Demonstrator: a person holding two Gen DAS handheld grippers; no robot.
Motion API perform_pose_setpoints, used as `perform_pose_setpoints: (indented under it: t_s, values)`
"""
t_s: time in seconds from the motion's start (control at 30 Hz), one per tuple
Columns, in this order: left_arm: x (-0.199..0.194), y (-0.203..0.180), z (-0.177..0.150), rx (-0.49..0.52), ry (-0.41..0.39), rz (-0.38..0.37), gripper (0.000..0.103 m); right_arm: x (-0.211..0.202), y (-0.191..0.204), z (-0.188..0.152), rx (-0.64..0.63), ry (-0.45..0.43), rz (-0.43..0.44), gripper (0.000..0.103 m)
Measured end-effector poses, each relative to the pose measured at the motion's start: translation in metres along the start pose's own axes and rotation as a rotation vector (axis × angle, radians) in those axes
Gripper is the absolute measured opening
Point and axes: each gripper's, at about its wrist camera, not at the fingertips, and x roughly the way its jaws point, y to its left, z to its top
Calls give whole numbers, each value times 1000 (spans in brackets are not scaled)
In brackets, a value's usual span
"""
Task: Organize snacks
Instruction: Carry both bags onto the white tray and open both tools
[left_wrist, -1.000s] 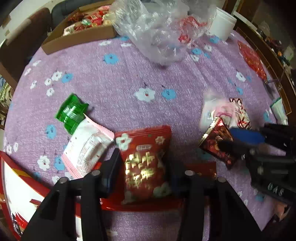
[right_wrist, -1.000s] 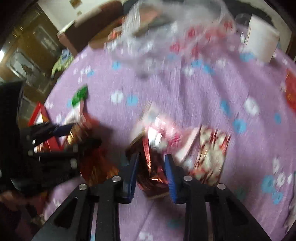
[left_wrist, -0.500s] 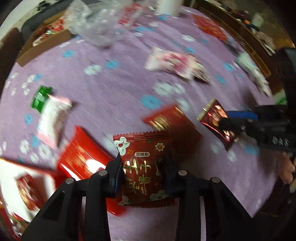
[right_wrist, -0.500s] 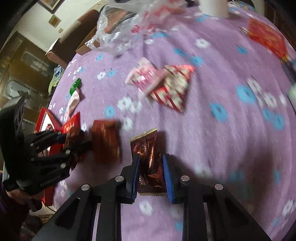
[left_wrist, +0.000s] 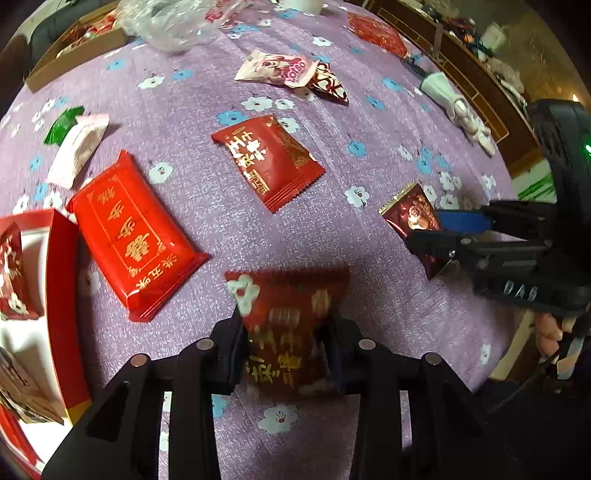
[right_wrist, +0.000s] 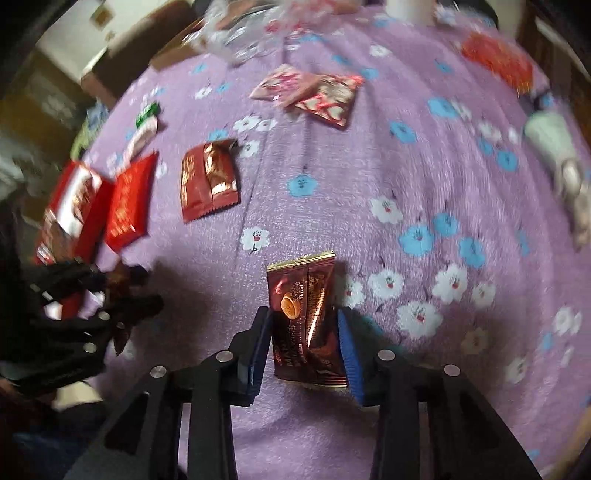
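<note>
Now both packets are up off the purple cloth (left_wrist: 332, 229). The left gripper (left_wrist: 286, 349) is clamped on a red packet (left_wrist: 291, 325), the right gripper (right_wrist: 304, 345) on a brown foil packet (right_wrist: 306, 317); both packets point lengthwise away from the fingers. Best carry them level toward the red box (left_wrist: 61, 258) at near left without loosening.

Purple tablecloth (left_wrist: 207, 96) with blue-white flowers; red, gold-lettered snack packet (left_wrist: 266, 160).
</note>
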Motion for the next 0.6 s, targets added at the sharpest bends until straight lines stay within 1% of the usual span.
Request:
perform_pose_setpoints:
  t_s: [0.03, 0.07, 0.13, 0.27, 0.37, 0.47, 0.53, 0.6]
  values:
    - [1, -3, -1, 16, 0, 15, 35, 1, 6, -1, -29, -2, -29, 36]
    - [2, -4, -2, 31, -2, 29, 35, 2, 12, -3, -64, -16, -71, 36]
    - [2, -2, -2, 29, -10, 27, 35, 3, 16, -5, -56, -30, -82, 35]
    - [-4, 14, -1, -29, -31, -25, 30, 2, 11, -6, 3, -34, -53, 30]
    - [-20, 27, -5, -45, -71, -57, 29, -7, 6, -9, 25, -52, -13, 28]
    - [-40, 31, -7, -46, -141, -135, 28, -19, 8, -7, 39, -85, 26, 28]
    - [-55, 35, -9, -49, -187, -193, 28, -27, 8, -4, 60, -107, 67, 28]
    - [-69, 40, -12, -53, -228, -228, 28, -32, 9, -1, 71, -125, 104, 28]
